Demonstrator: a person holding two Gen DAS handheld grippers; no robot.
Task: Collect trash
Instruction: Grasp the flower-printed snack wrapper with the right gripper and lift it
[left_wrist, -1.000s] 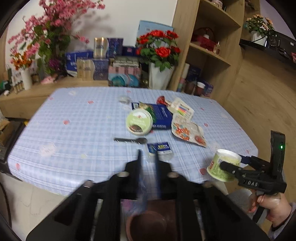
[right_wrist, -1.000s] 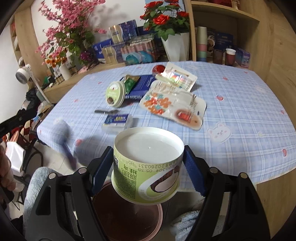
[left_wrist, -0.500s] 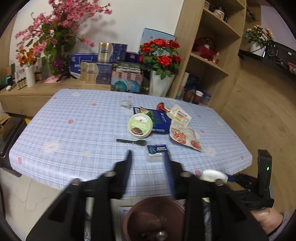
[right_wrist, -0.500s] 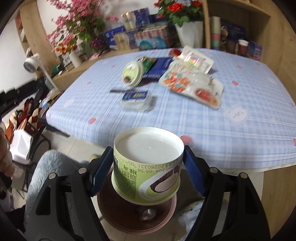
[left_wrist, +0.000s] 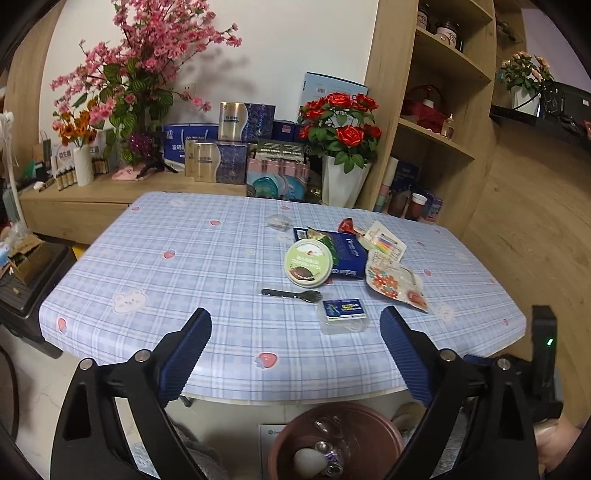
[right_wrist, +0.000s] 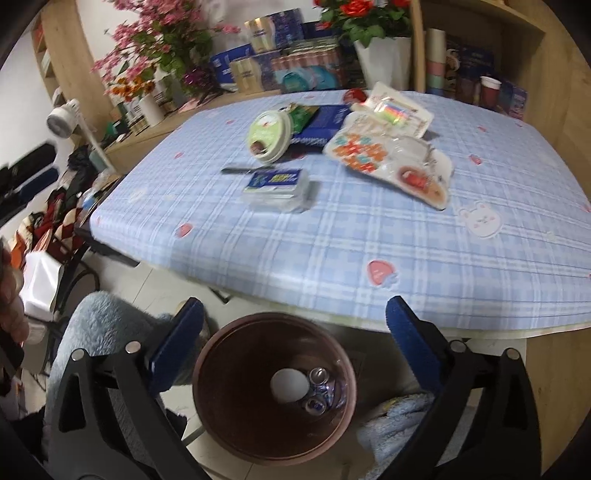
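Both grippers, left (left_wrist: 295, 345) and right (right_wrist: 291, 326), hold jaws spread wide, empty, above the bin (right_wrist: 273, 391).

Each tool, left (left_wrist: 295, 325) and right (right_wrist: 293, 317), has black angular arms with silver screws, ridged blue finger pads (left_wrist: 186, 356), and bare skin (left_wrist: 557, 439) behind.

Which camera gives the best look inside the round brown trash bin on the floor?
The right wrist view: the round brown trash bin sits whole below it, opening upward, contents visible. The left wrist view shows the bin cut off at the bottom edge.
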